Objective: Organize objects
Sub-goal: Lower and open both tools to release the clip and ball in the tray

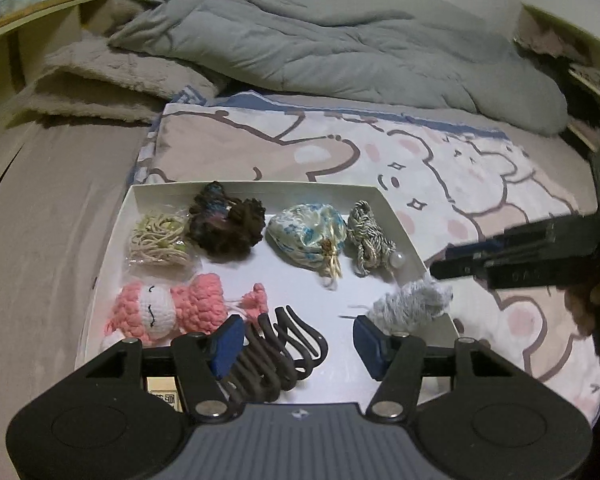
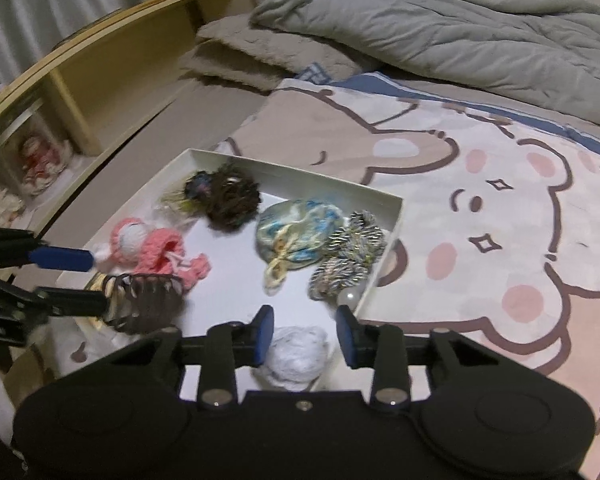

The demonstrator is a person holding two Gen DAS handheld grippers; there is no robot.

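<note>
A shallow white tray (image 1: 256,189) lies on the bed and holds small accessories. A pink crochet doll (image 1: 168,306), a brown hair claw (image 1: 276,356), a dark brown scrunchie (image 1: 228,226), a beige cord bundle (image 1: 158,240), a blue floral pouch (image 1: 306,236), a striped rope knot with a pearl (image 1: 370,238) and a grey-white yarn ball (image 1: 412,300) lie in it. My left gripper (image 1: 300,346) is open over the tray's near edge, its left pad beside the hair claw. My right gripper (image 2: 304,334) is open just above the yarn ball (image 2: 296,356).
The tray sits on a cartoon bear sheet (image 1: 460,184). A rumpled grey duvet (image 1: 320,44) and a beige fluffy blanket (image 1: 100,80) lie behind. A wooden shelf headboard (image 2: 112,64) runs along the left.
</note>
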